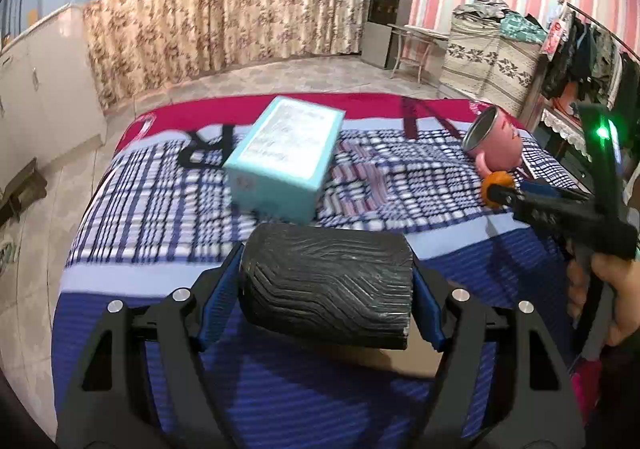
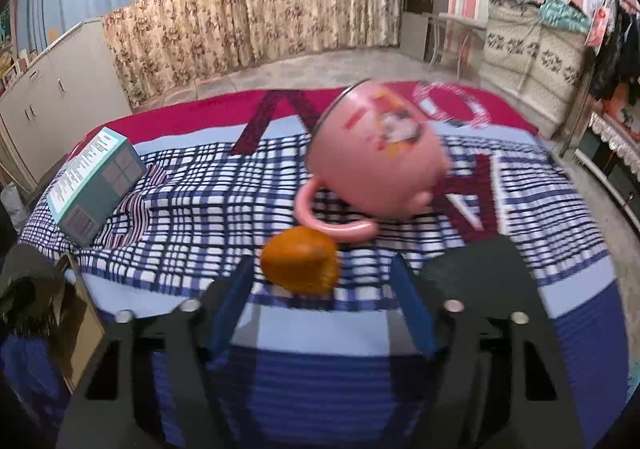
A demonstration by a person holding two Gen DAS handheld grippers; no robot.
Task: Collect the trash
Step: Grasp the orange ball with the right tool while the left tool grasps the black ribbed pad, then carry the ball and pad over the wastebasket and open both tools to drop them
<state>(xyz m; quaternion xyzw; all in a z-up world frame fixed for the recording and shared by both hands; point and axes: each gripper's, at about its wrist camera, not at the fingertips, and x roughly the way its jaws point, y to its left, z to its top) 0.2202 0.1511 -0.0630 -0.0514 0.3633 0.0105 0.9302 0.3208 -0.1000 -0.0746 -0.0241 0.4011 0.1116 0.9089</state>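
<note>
My left gripper (image 1: 326,261) is shut on a black ribbed cylinder (image 1: 326,289) that lies crosswise between its blue pads, above the near edge of the bed. My right gripper (image 2: 324,269) is open, and a small orange piece of peel or fruit (image 2: 300,265) sits between its fingertips on the checked cover. That piece is close to the left finger and clear of the right one. In the left wrist view the right gripper (image 1: 504,193) shows at the right with the orange piece (image 1: 498,187) at its tip, held by a person's hand (image 1: 616,297).
A pink mug (image 2: 376,165) lies on its side just beyond the orange piece. A teal carton (image 1: 286,157) rests further left on the checked bed cover (image 2: 200,249). A brown cardboard box (image 2: 80,321) stands at the bed's near left. Cabinets, curtains and a clothes rack surround the bed.
</note>
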